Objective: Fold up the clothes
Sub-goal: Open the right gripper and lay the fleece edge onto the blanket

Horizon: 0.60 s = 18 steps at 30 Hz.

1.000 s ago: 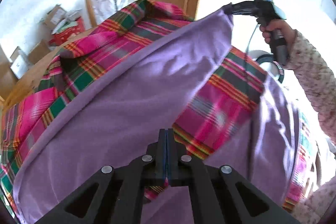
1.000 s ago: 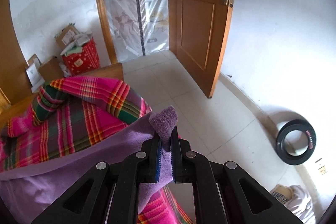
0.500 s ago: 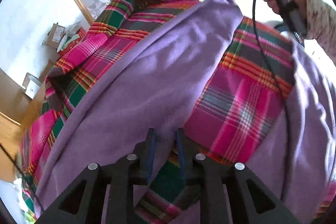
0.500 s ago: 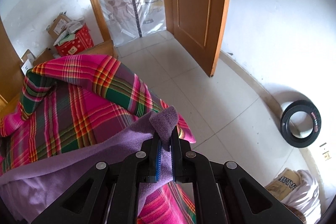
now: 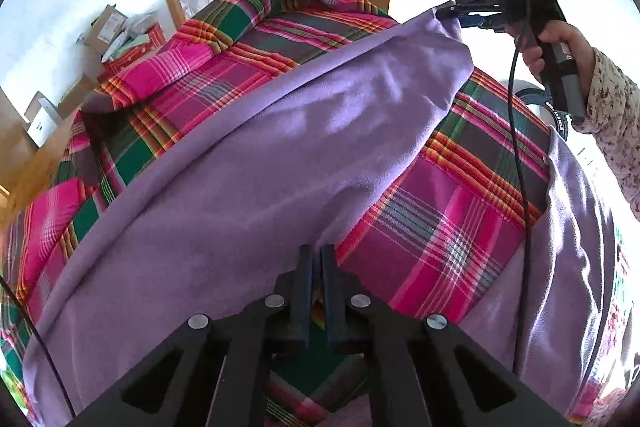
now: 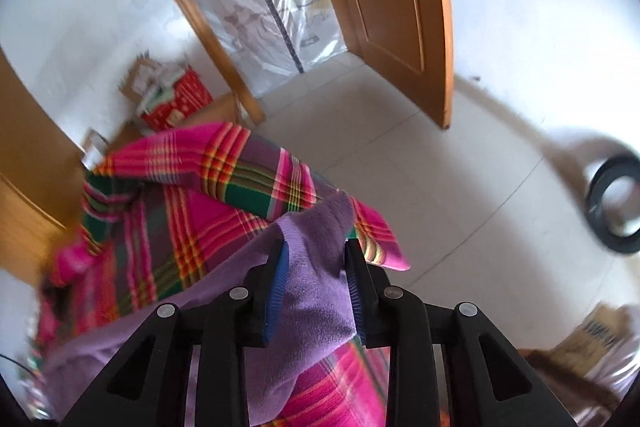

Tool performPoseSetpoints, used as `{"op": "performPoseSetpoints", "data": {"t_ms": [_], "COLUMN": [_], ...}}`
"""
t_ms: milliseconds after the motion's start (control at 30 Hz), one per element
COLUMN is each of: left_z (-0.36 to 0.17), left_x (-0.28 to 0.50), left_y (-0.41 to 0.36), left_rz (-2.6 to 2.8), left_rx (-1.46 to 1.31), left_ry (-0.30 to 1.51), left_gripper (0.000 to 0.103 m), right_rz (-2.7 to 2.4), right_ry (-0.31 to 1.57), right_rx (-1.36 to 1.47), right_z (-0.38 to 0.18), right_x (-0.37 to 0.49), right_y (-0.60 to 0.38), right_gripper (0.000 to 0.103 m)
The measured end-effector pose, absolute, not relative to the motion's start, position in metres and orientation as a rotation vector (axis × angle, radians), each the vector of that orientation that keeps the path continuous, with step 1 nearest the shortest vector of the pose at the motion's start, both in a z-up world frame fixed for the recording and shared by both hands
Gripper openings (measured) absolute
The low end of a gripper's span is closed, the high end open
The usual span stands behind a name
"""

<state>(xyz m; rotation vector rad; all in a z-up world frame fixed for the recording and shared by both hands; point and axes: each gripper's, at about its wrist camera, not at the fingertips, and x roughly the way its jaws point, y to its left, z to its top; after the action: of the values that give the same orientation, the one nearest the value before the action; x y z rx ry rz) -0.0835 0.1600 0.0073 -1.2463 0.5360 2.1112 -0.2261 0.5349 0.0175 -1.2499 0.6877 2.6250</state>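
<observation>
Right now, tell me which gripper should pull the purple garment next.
Probably left. The left gripper is pinched shut on the edge of the purple garment; the right gripper stands open, the corner lying loose inside.

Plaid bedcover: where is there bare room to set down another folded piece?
Two bare patches on the plaid cover: the far strip between the purple cloth's upper edge and the rumpled plaid fold, and the wedge right of the left gripper, between two purple folds. The middle is covered by purple cloth.
</observation>
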Motion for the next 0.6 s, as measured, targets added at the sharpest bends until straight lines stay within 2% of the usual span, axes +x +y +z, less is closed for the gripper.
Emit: {"op": "performPoseSetpoints", "data": {"t_ms": [133, 300, 600], "left_z": [0.008, 0.006, 0.005], "left_x": [-0.084, -0.084, -0.086], "left_y": [0.159, 0.160, 0.158], "left_rz": [2.110, 2.108, 2.109], "left_rx": [-1.249, -1.255, -1.268], "left_ry": [0.526, 0.518, 0.475], "left_gripper": [0.004, 0.004, 0.005], "right_rz": [2.598, 2.687, 2.936], "right_ry": [0.757, 0.705, 0.250], "right_rx": [-1.200, -1.137, -1.412], "right_z": [0.019, 0.035, 0.028], "right_x": [-0.206, -0.189, -0.216], "right_y": [0.549, 0.532, 0.418], "right_gripper": [0.030, 0.032, 0.030]}}
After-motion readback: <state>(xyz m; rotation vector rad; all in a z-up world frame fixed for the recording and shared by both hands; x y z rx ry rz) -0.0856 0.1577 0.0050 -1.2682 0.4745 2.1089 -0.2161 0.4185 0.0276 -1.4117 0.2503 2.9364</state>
